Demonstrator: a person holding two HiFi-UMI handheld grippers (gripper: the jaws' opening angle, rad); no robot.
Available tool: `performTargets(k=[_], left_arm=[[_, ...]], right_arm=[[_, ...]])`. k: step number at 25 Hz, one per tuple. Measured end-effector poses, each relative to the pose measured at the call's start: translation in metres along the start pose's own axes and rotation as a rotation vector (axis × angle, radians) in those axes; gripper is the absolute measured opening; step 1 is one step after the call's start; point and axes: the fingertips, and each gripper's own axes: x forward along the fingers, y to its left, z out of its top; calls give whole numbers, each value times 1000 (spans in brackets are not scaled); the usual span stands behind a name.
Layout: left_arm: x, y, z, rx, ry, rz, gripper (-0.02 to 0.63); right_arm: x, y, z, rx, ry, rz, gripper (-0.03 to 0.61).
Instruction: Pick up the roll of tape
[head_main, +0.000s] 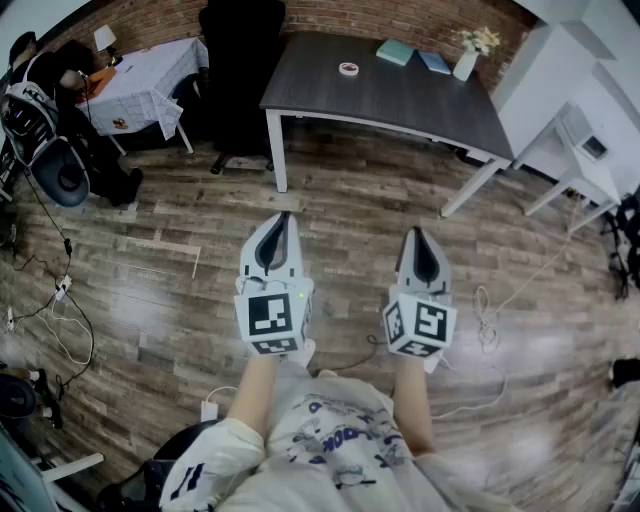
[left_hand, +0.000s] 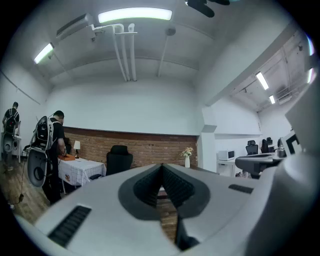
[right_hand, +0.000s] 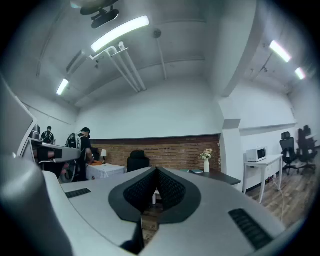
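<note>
The roll of tape (head_main: 348, 68) is a small pale ring lying on the dark grey table (head_main: 330, 95) far ahead in the head view. My left gripper (head_main: 281, 216) is held level over the wooden floor, well short of the table, its jaws shut with nothing between them. My right gripper (head_main: 418, 232) is beside it, also level, jaws shut and empty. In the left gripper view the left gripper (left_hand: 161, 166) has its tips meeting. In the right gripper view the right gripper (right_hand: 156, 170) has its tips together too. The tape is not visible in either gripper view.
On the table stand a white vase with flowers (head_main: 467, 60) and two books (head_main: 396, 51). A black office chair (head_main: 240, 60) stands at its left end, near a small cloth-covered table (head_main: 145, 85). White desks (head_main: 570, 150) stand at right. Cables (head_main: 60, 300) trail on the floor. People (left_hand: 52, 145) stand at left.
</note>
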Motion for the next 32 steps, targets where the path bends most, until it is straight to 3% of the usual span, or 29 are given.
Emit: performTargets(k=[15,32], left_arm=[[34,13,-6,2,9,-6,3],[126,63,-16,5,19,-42,3]], right_arm=[[35,8,-4,-2,5,13,3],[130,28,-14,-3,-1,-19,5]])
